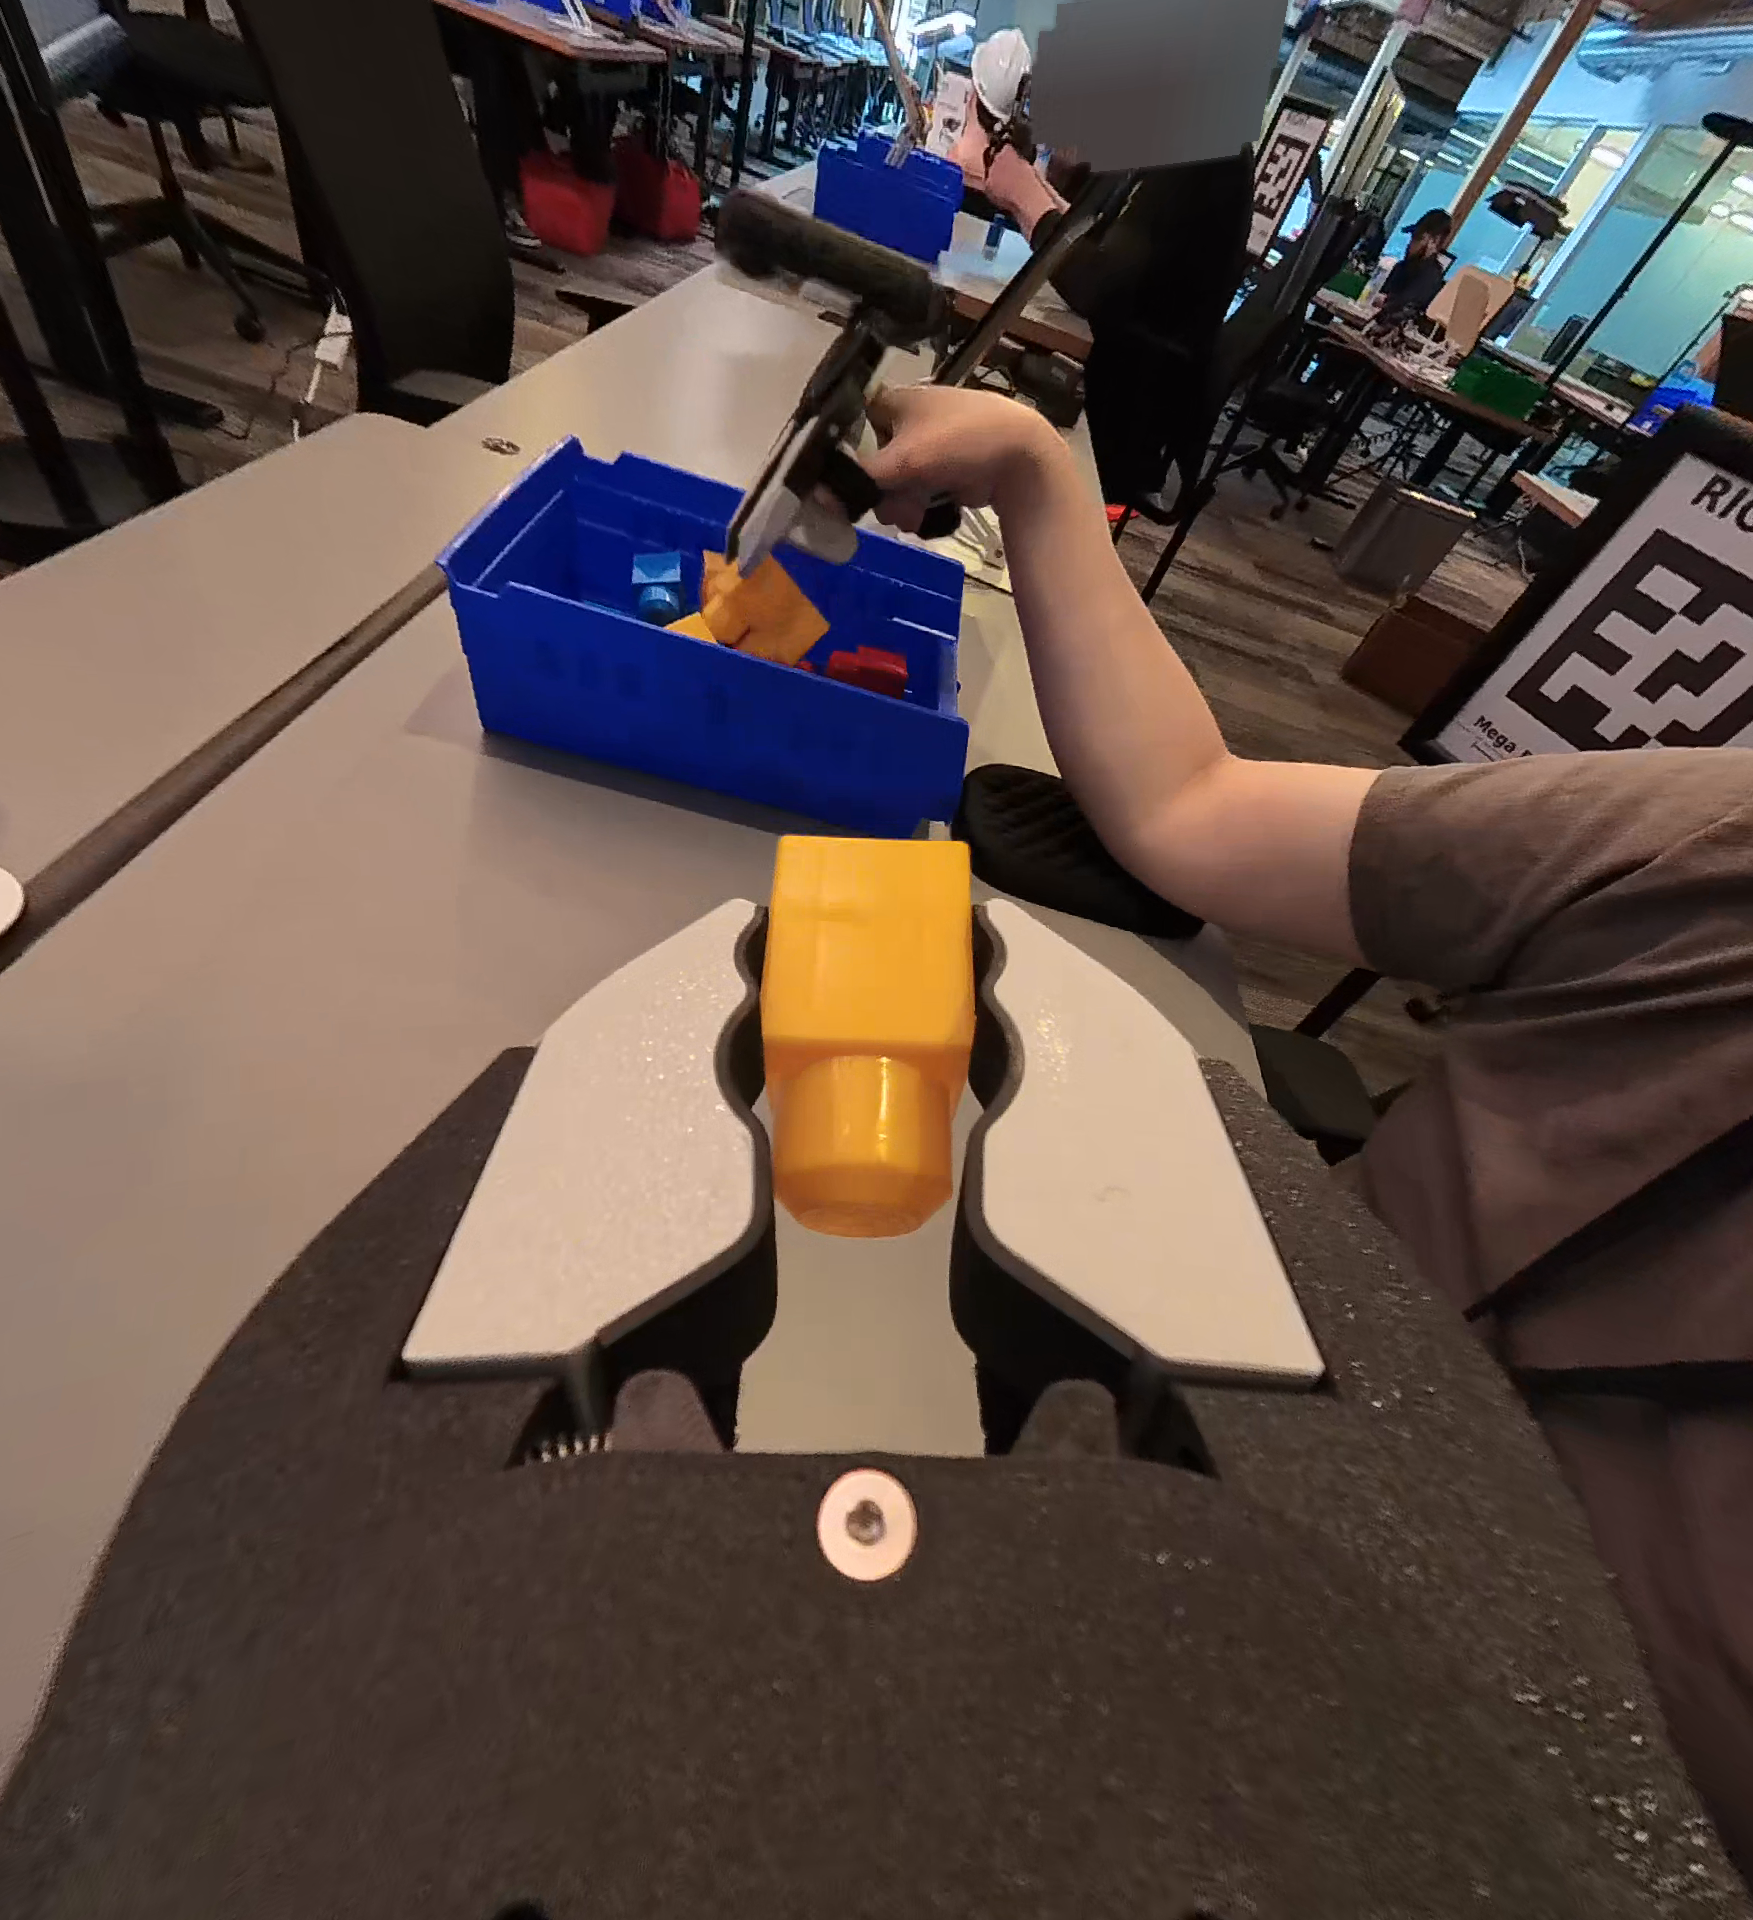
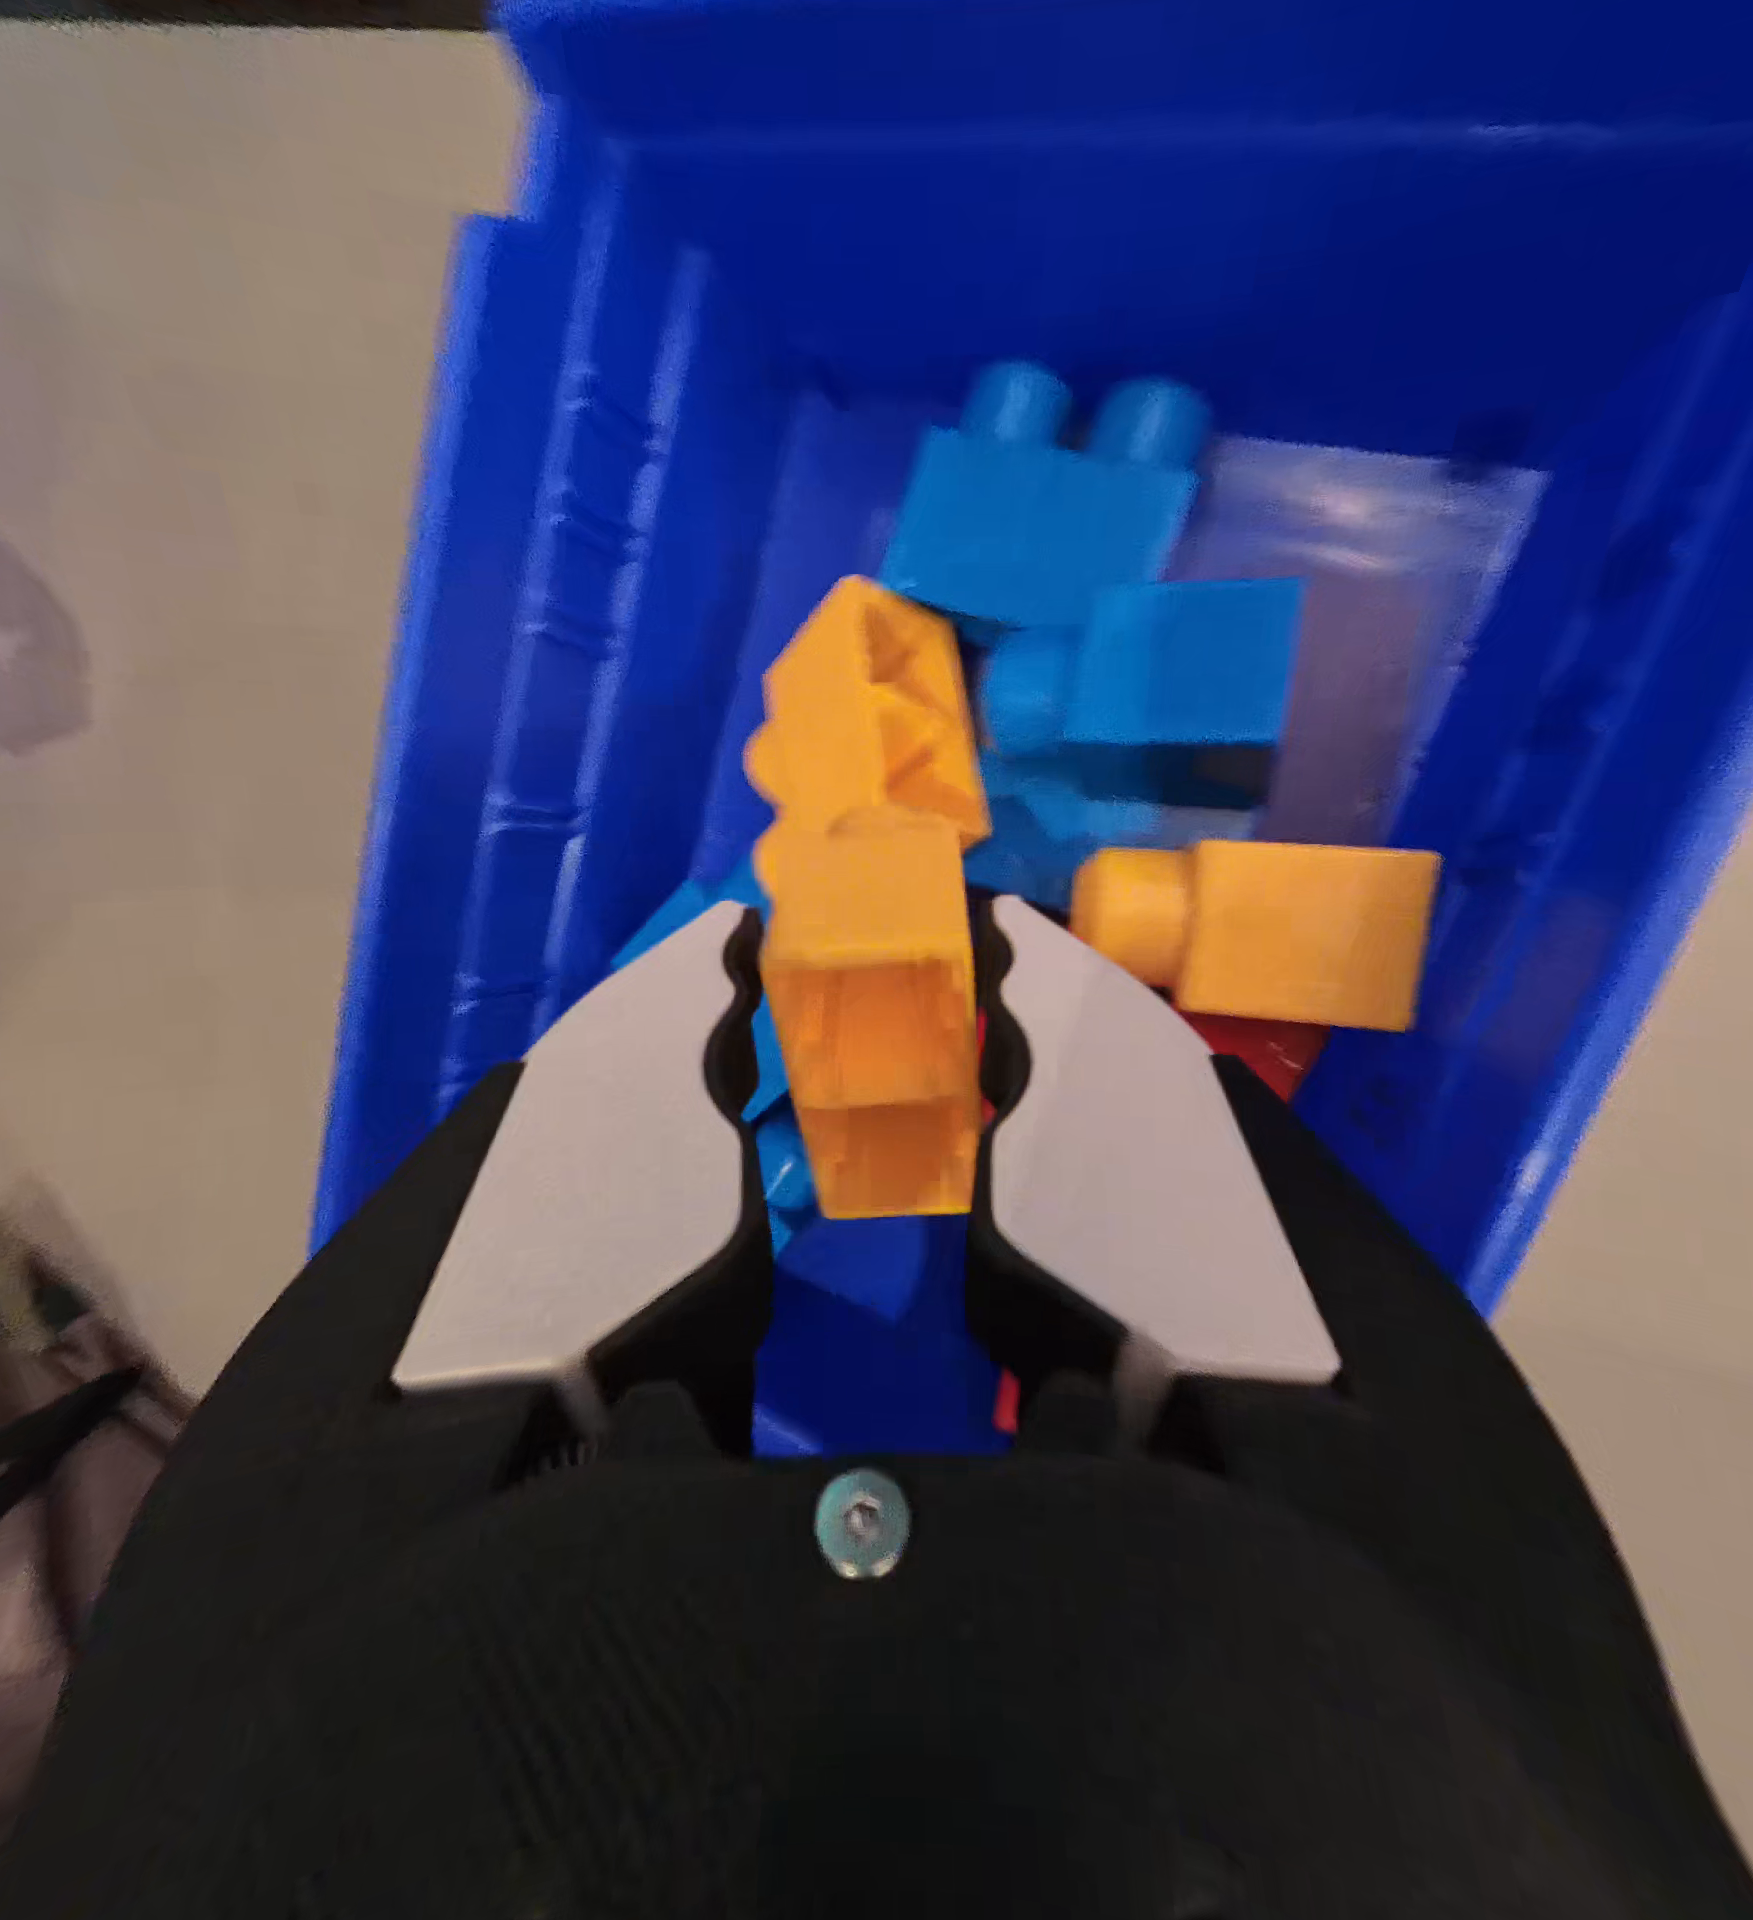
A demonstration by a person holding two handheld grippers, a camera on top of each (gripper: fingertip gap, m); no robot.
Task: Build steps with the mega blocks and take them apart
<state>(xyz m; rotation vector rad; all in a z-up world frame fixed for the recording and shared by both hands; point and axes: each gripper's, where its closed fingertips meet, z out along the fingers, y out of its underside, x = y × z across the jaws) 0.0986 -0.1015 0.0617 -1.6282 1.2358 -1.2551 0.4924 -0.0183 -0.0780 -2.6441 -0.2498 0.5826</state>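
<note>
Left gripper (image 1: 867, 1023) clamps single-stud yellow block (image 1: 867, 997) between grey fingers (image 1: 633, 1101), stud pointing back toward camera, block held above grey table (image 1: 280, 935). Blue bin (image 1: 716, 707) farther ahead on table, holding yellow, blue and red blocks. Right gripper (image 1: 758, 551) tilted down into bin, tips at yellow stack (image 1: 763, 613); whether it grips stack unclear. Person's hand (image 1: 939, 447) holds right gripper's handle, elbow resting near black pad (image 1: 1048, 847) beside bin.

Two grippers (image 1: 867, 914) (image 2: 867, 914), one bin (image 1: 706, 717), several blocks (image 2: 1308, 935).
</note>
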